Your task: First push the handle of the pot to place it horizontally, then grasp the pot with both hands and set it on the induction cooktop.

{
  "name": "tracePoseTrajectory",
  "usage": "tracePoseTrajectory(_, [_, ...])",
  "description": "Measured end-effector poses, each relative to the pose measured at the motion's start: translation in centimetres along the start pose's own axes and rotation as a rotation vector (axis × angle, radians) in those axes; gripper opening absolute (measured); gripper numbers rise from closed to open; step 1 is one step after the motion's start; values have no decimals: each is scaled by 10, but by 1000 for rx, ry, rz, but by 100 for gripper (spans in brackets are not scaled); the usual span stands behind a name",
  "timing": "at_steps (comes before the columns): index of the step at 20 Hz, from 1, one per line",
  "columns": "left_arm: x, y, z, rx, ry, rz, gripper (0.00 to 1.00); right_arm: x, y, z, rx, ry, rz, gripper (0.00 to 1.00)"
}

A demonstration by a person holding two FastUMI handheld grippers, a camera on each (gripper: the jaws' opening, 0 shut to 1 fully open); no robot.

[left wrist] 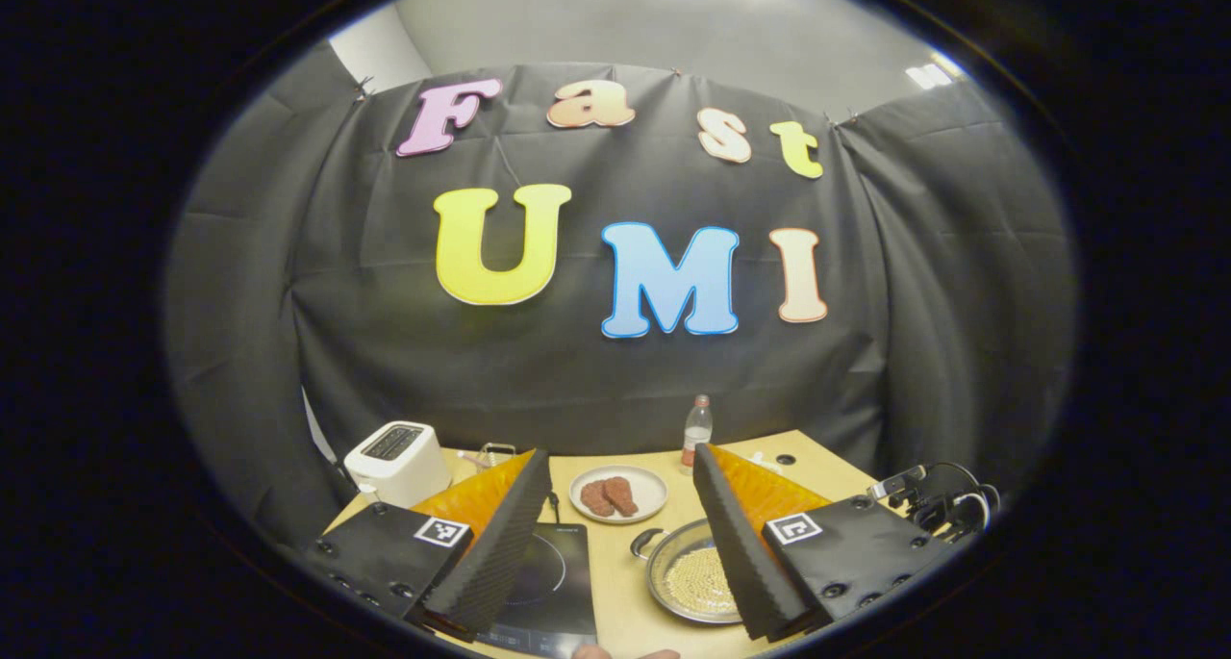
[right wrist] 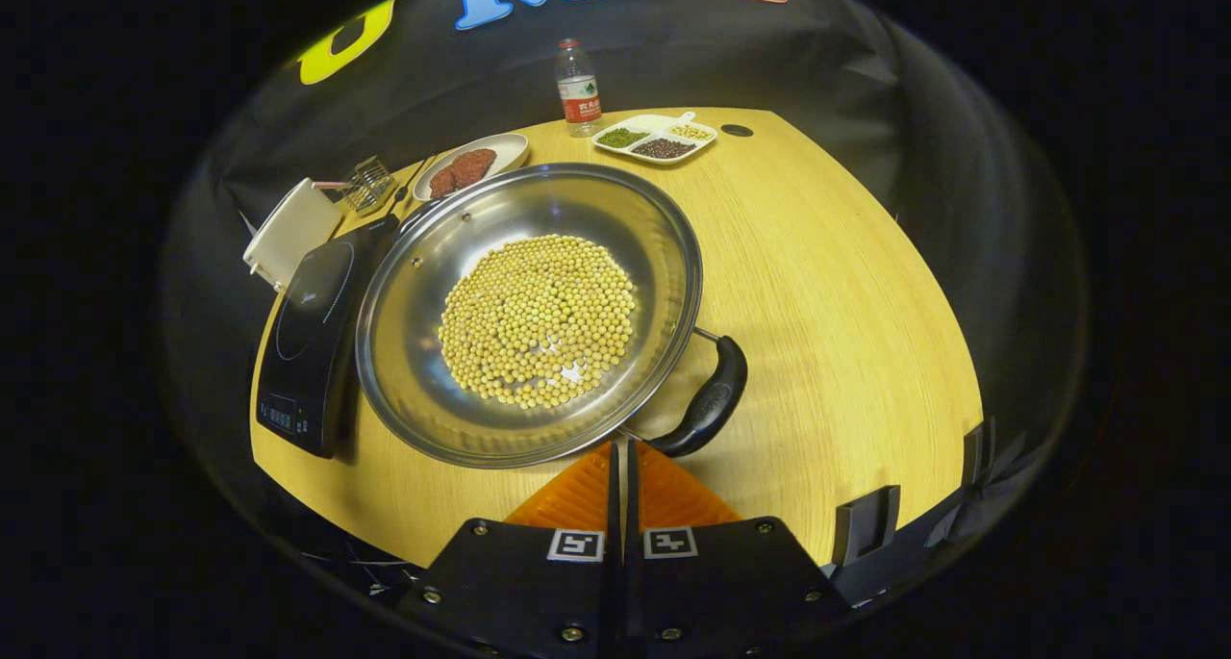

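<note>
On the table [right wrist: 846,284], the pot [right wrist: 529,313] sits just beside the induction cooktop [right wrist: 308,342], its rim overlapping the cooktop's near edge in the right gripper view; not yet set on it. Pot's black handle [right wrist: 707,404] points toward the right hand-held gripper [right wrist: 623,457], angled across the table. Judgement: handle push is the step in hand or barely begun; two-handed lift and placement remain.

Right hand-held gripper: fingers closed together, tips at the pot rim beside the handle's root; whether they touch the metal, cannot tell. Left hand-held gripper [left wrist: 620,553]: held wide, raised above the table, gripping nothing, cooktop [left wrist: 553,582] and pot [left wrist: 688,582] below it.

Containers: pot holds a loose heap of yellow beans [right wrist: 539,317], centred. Oval plate [right wrist: 471,164] holds two brownish-red meat pieces. Divided dish [right wrist: 654,138] holds green, dark and pale grains in separate compartments. Bottle [right wrist: 577,87] stands capped at the table's back edge. Toaster [left wrist: 397,462] at the far left corner.
</note>
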State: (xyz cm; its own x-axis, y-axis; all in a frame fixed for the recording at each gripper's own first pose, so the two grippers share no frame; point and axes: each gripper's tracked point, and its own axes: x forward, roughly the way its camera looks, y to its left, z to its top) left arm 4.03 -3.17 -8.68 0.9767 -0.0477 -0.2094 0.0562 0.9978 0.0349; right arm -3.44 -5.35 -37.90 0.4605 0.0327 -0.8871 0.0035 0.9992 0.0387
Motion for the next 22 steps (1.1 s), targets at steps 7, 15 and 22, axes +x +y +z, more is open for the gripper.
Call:
tracePoseTrajectory(7, [6,-3,-3,-3,7,-2,95,5,-21,17,3,0,-30,1])
tracePoseTrajectory(15, [12,-7,-6,-3,17,5,95,15,-47,39,-76,-12,-69,1])
tracePoseTrajectory(22, [16,-15,-7,2,24,6,95,24,-64,62,-158,-17,-97,1])
